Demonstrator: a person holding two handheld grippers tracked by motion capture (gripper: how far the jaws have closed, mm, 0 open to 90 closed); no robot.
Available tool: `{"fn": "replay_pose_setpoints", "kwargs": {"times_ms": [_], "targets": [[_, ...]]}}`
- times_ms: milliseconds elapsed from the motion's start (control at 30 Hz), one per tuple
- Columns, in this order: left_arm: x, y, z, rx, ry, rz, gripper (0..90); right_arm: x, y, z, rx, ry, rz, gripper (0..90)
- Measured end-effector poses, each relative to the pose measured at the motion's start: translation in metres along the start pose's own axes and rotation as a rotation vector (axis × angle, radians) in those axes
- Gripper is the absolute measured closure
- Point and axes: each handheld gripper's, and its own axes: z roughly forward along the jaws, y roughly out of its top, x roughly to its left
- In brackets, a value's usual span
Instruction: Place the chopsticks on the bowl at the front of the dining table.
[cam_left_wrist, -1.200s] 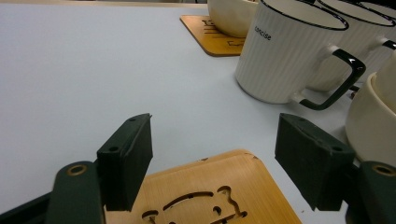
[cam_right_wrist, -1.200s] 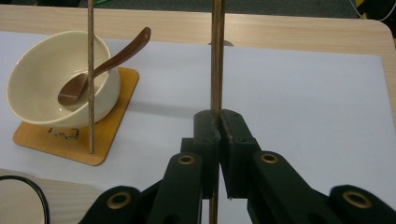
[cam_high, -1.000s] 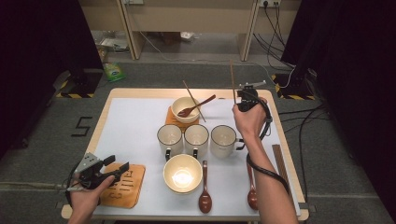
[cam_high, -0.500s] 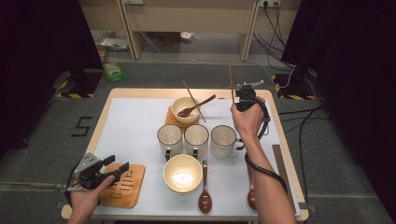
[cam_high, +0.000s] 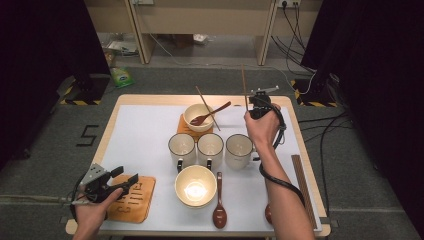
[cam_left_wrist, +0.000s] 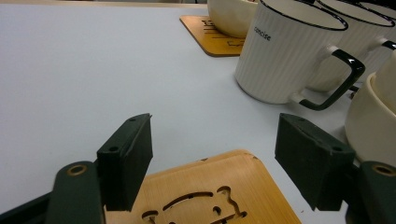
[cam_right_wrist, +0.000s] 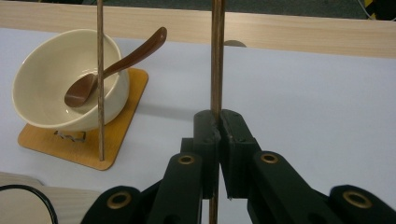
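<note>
My right gripper (cam_high: 253, 102) is at the far right of the table, and in its own view the gripper (cam_right_wrist: 218, 122) is shut on a wooden chopstick (cam_right_wrist: 217, 56) that stands upright. A second chopstick (cam_right_wrist: 100, 79) leans across the cream bowl (cam_right_wrist: 51, 88) on a wooden coaster (cam_right_wrist: 119, 135), with a brown wooden spoon (cam_right_wrist: 122, 60) inside. My left gripper (cam_high: 125, 176) hovers open over a wooden coaster (cam_high: 131, 200) at the near left. In the left gripper view the gripper (cam_left_wrist: 215, 149) holds nothing, with the coaster (cam_left_wrist: 233, 186) just below it.
Three white mugs (cam_high: 210, 147) stand in a row mid-table, the nearest mug (cam_left_wrist: 285, 56) just beyond my left gripper. An empty cream bowl (cam_high: 195, 185) sits in front of them, a wooden spoon (cam_high: 219, 212) beside it. A dark strip (cam_high: 302, 185) lies along the right edge.
</note>
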Motion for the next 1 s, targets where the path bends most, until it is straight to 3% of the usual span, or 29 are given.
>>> {"fn": "replay_pose_setpoints", "kwargs": {"times_ms": [1000], "targets": [[0.0002,0.0003,-0.0003,-0.001,0.0,0.0,26.8,0.0092,0.0034,0.0064,-0.001,0.011,-0.01,85.4]]}}
